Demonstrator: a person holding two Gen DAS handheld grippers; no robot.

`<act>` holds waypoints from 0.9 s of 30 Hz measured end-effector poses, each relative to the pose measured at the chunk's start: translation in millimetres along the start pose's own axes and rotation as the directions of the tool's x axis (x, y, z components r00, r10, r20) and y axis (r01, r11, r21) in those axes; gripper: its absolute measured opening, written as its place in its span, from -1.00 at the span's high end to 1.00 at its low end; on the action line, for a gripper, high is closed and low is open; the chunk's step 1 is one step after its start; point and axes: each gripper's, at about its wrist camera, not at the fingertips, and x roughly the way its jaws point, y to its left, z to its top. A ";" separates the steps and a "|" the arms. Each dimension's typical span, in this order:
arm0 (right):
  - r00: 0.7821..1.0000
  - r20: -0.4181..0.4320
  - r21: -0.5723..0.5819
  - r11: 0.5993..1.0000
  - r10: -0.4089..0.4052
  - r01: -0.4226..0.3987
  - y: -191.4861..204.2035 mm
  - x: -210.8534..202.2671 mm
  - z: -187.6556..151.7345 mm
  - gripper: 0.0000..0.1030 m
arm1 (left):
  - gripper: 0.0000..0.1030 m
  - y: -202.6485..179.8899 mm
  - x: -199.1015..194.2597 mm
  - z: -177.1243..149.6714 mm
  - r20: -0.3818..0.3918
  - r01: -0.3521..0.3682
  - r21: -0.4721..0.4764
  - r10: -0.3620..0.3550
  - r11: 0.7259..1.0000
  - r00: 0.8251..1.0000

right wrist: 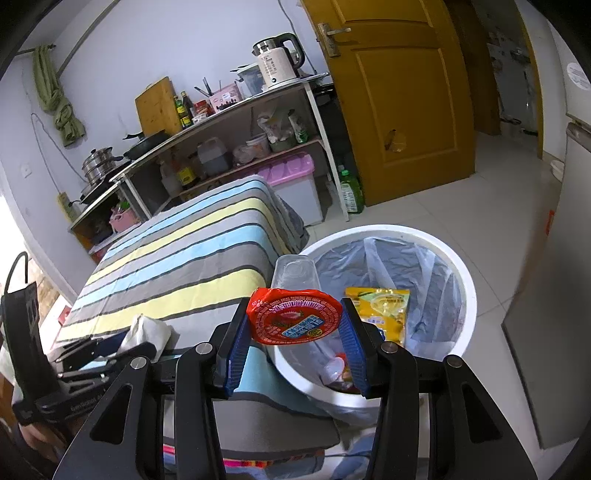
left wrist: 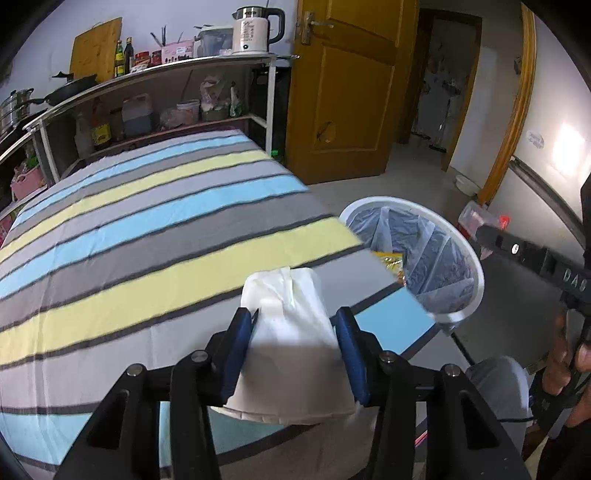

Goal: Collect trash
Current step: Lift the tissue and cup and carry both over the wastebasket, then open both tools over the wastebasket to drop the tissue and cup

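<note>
A crumpled white tissue [left wrist: 291, 332] fills the gap of my left gripper [left wrist: 295, 321], low over the striped tablecloth [left wrist: 147, 229]; its edges meet both blue pads, so the gripper is shut on it. My right gripper [right wrist: 295, 325] is shut on a clear plastic cup with a red foil lid [right wrist: 293, 315], held at the near rim of the white bin [right wrist: 469, 295]. The bin has a see-through liner, and a yellow snack packet [right wrist: 384, 314] lies inside. From the left wrist view the bin [left wrist: 476, 273] stands just off the table's right edge, with the right gripper [left wrist: 480, 230] above it.
A shelf unit [left wrist: 155, 74] with a kettle [left wrist: 255, 31], bottles and pans stands behind the table. A yellow door [right wrist: 399, 96] is ajar onto tiled floor [right wrist: 461, 206]. A grey cabinet [right wrist: 546, 332] flanks the bin. A hand [left wrist: 565, 362] grips the right tool.
</note>
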 end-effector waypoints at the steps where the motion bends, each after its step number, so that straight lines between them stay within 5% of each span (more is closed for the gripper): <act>1: 1.000 0.000 0.004 1.000 -0.003 0.003 -1.7 0.4 0.1 0.08 | 0.04 -3.3 -0.3 3.8 0.008 0.005 0.004 -0.005 1.000 1.000; 12: 0.999 -0.020 0.046 0.998 -0.034 0.035 -26.0 7.8 -2.8 0.08 | 0.04 -51.7 17.8 46.4 0.057 0.127 0.064 -0.131 0.990 0.990; 27: 0.991 -0.096 0.099 0.990 -0.089 0.098 -62.1 30.5 -9.4 0.00 | -0.03 -91.9 76.9 62.0 -0.054 0.234 0.077 -0.230 0.969 0.972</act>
